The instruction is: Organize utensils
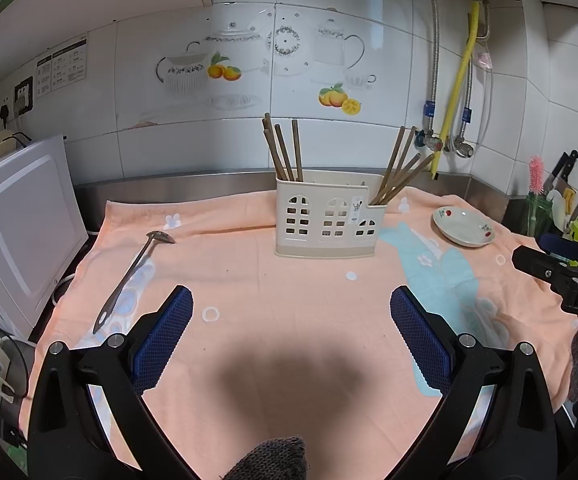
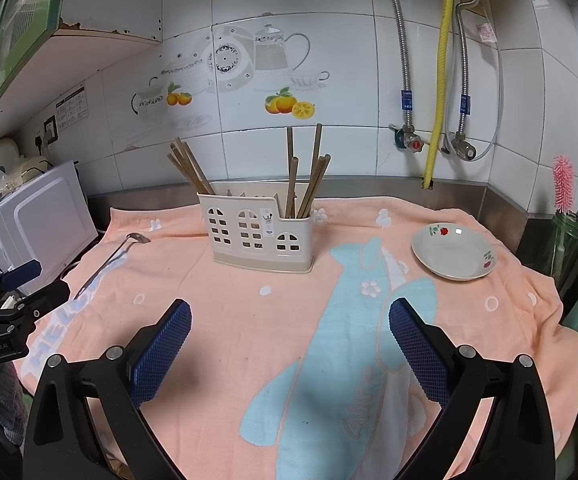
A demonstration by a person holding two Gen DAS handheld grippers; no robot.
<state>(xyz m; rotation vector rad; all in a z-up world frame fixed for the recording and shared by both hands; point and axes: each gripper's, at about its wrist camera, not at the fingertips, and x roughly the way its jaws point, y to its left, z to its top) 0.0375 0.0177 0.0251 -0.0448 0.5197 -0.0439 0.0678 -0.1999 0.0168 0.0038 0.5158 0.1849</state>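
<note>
Both grippers, left and right, gape empty over the towel bearing one holder, two chopstick bunches, one spoon near its left edge, one dish near its right.

We see a towel spread over the counter, with a utensil holder standing at its middle toward the back wall. Chopsticks stand in its left compartment and more chopsticks lean in its right. A ladle lies on the towel to the left, beside a microwave, and a dish rests to the right.
</note>
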